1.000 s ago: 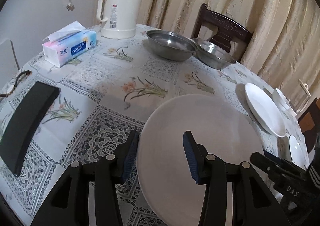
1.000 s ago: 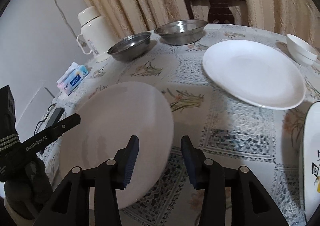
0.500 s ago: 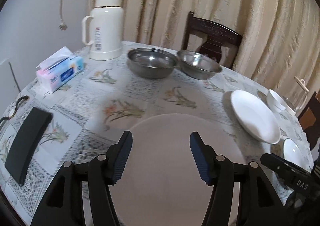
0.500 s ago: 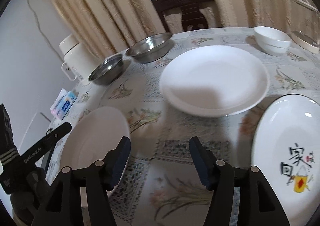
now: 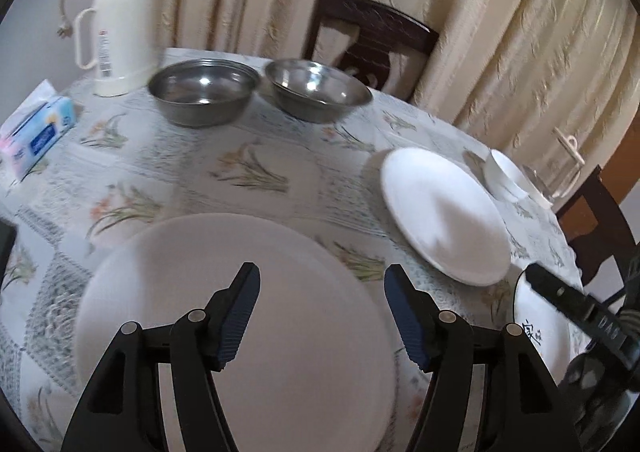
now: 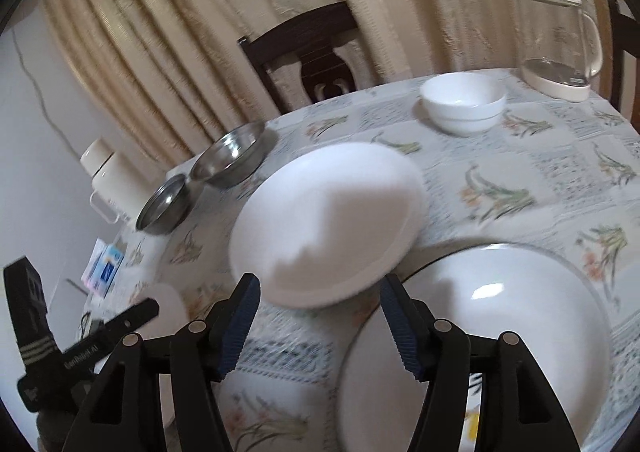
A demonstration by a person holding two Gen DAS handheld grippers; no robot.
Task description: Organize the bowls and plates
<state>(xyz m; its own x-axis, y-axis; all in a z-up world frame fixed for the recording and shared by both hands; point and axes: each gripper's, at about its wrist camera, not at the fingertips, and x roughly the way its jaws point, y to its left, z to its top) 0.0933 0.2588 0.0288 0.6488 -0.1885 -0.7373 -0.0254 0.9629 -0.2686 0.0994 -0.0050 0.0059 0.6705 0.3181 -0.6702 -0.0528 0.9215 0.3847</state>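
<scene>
- Left gripper [image 5: 320, 306] gapes wide over the near white plate [image 5: 240, 324] at lower centre, holding nothing.
- Right gripper [image 6: 316, 316] is equally wide and empty, between the plain plate [image 6: 328, 223] at centre and the rimmed plate [image 6: 480, 332] at lower right.
- Judged step: choosing the first plate to stack; next, close on a rim.
- Motion blur hides rim contact; the steel bowls [image 5: 204, 91] sit at upper centre.

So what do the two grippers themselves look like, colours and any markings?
Both match: the left gripper and the right gripper have black angular linkage arms with silver pivot pins and ribbed blue pads on the fingers. Seen from the opposite camera, the left body carries white "GenRobot.AI" lettering and pale stripes; the right shows white "DAS" lettering.
</scene>
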